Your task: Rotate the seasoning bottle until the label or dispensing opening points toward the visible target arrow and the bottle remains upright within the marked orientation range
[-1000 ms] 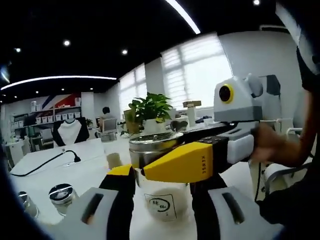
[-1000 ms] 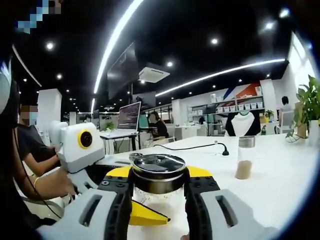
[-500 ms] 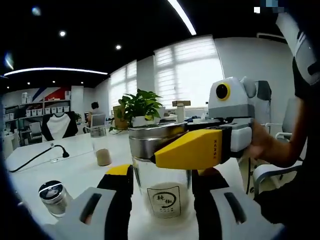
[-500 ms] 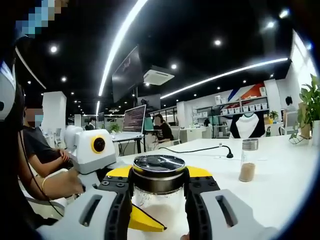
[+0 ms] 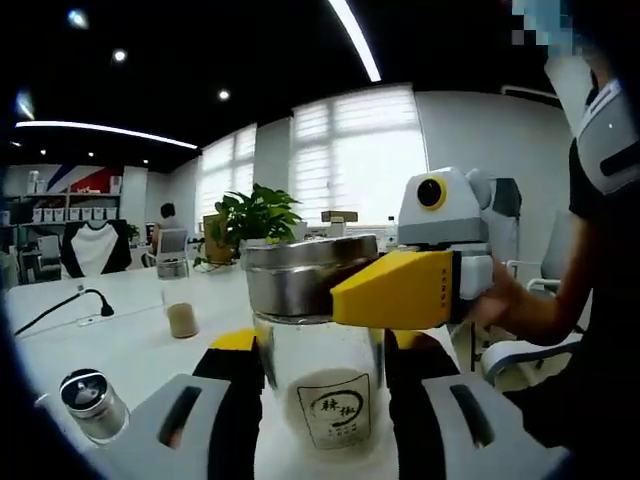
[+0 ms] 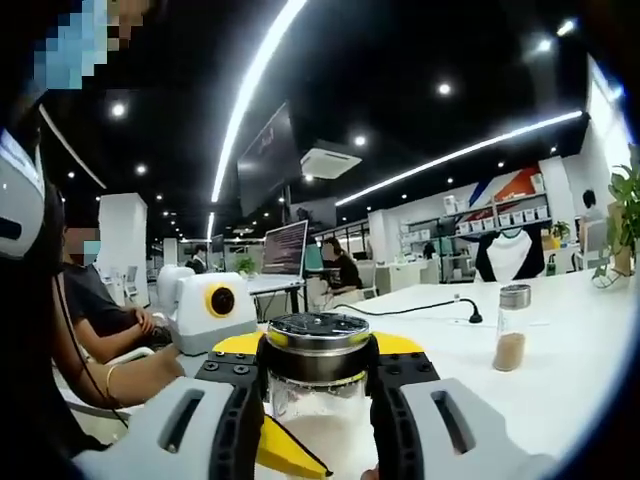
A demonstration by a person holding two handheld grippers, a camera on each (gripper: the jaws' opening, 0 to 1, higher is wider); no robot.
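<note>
My left gripper (image 5: 318, 400) clamped the seasoning bottle (image 5: 322, 400)'s glass body above the table (image 5: 130, 340); my right gripper (image 6: 317, 375) pinched its metal cap (image 6: 318, 345). Twisting might loosen the cap instead of turning the bottle.

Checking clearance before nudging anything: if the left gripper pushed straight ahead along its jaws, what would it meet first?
The left gripper already has the seasoning bottle between its jaws, so the glass body meets it at once. The right gripper is clamped on the metal lid just above.
</note>
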